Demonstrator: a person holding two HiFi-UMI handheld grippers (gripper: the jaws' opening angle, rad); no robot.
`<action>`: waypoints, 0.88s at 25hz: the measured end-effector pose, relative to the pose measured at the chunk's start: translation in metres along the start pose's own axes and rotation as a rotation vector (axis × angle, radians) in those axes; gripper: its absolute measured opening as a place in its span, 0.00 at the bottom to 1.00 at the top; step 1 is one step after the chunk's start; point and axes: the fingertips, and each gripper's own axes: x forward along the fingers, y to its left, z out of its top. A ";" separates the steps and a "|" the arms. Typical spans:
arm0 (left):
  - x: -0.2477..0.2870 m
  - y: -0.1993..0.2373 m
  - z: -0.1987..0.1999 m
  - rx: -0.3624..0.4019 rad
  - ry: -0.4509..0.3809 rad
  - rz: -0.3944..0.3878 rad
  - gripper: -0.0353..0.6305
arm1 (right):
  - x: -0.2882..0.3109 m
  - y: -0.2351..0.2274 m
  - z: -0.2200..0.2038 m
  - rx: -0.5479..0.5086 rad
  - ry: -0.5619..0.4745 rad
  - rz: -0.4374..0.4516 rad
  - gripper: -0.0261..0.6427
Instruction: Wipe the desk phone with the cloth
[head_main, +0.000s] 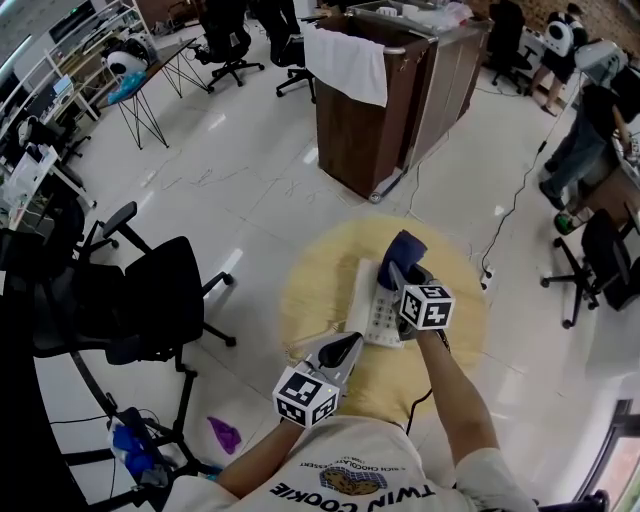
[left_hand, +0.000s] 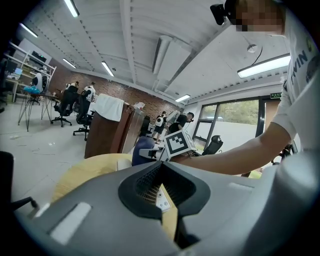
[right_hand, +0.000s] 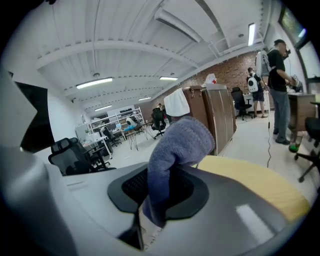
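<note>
A round pale-yellow table (head_main: 308, 290) stood in the middle of the office floor. The white desk phone (head_main: 374, 308) lay on it, slightly right of centre. A thick blue knitted cloth (head_main: 405, 248) rose over the phone's far right end, pinched between the jaws of the right gripper (head_main: 404, 276). The left gripper (head_main: 342, 349) hung just beside the phone's near left corner, its jaws pressed together on nothing.

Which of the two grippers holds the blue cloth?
The right gripper: its jaws pinch the blue cloth over the desk phone; the left gripper holds nothing.
</note>
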 end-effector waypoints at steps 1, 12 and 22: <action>0.000 0.001 0.000 0.000 0.000 0.003 0.04 | 0.001 0.000 -0.002 0.010 0.009 0.002 0.15; 0.000 -0.004 -0.001 0.015 0.003 -0.036 0.04 | -0.018 0.014 -0.031 0.000 0.063 0.024 0.15; 0.003 -0.007 -0.003 0.021 -0.001 -0.056 0.04 | -0.042 0.032 -0.057 -0.011 0.098 0.047 0.15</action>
